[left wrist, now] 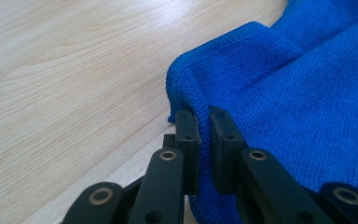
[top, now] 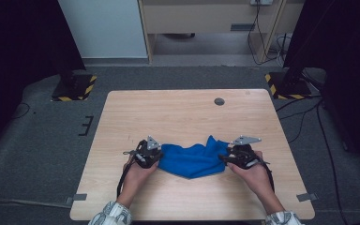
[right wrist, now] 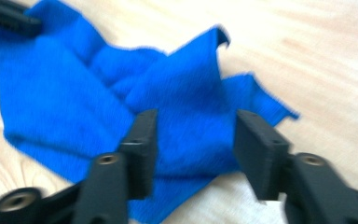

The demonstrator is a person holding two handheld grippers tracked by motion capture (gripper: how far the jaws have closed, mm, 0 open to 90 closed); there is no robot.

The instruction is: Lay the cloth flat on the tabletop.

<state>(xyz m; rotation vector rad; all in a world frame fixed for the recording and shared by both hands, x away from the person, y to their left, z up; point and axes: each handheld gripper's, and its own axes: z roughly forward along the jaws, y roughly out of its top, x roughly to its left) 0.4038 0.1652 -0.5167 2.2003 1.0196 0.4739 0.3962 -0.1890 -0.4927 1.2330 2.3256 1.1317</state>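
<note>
Blue cloth [top: 193, 160] lay bunched on the table [top: 178, 112]; your left gripper [left wrist: 204, 122] pinched its edge, your right gripper [right wrist: 193, 140] stood parted, spreading unfinished.

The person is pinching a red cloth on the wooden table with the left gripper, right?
Not quite: the cloth is blue, not red. The left gripper view shows it, with the left gripper pinching its edge on the wooden table.

grey carpet floor [top: 42, 140], wooden table [top: 183, 112], dark curtains [top: 18, 37].
</note>
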